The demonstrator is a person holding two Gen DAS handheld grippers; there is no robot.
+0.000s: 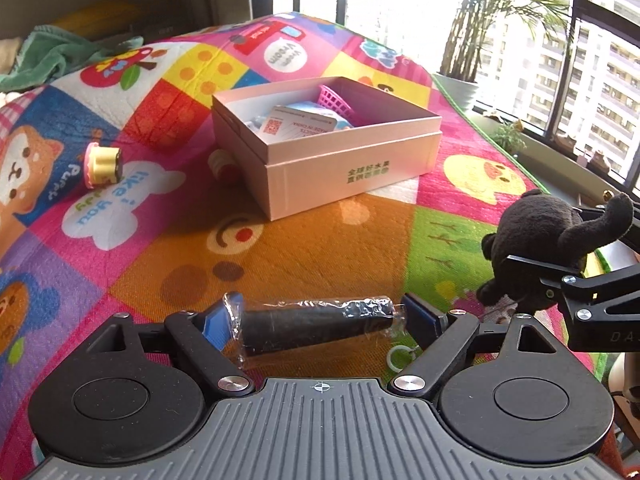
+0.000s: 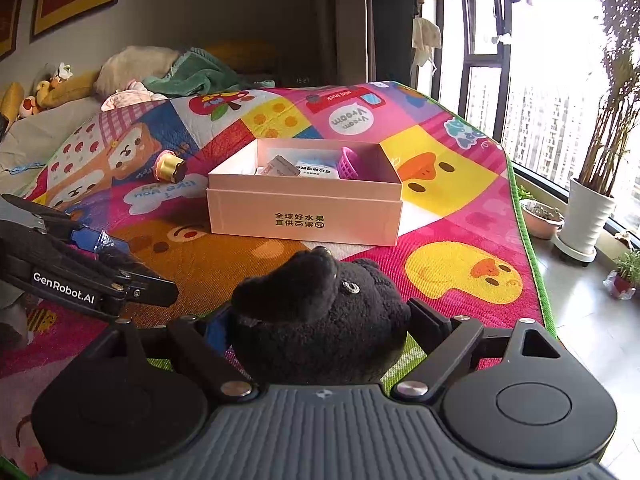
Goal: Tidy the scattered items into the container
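My left gripper (image 1: 320,320) is shut on a black cylinder in clear wrap (image 1: 316,320), held crosswise above the mat. My right gripper (image 2: 320,328) is shut on a black plush toy (image 2: 320,320); the plush also shows in the left wrist view (image 1: 536,248) at the right. The open pink box (image 1: 344,168) stands ahead on the mat, also in the right wrist view (image 2: 304,216), holding a pink basket (image 2: 350,164) and printed packets (image 1: 292,126). A yellow toy cupcake (image 1: 102,164) lies on its side left of the box, seen too in the right wrist view (image 2: 170,167).
A colourful play mat (image 1: 280,248) covers the surface. A small white round item (image 1: 222,162) lies against the box's left side. A green blanket (image 2: 200,72) and soft toys lie at the far edge. Potted plants (image 2: 592,208) stand on the floor to the right by the window.
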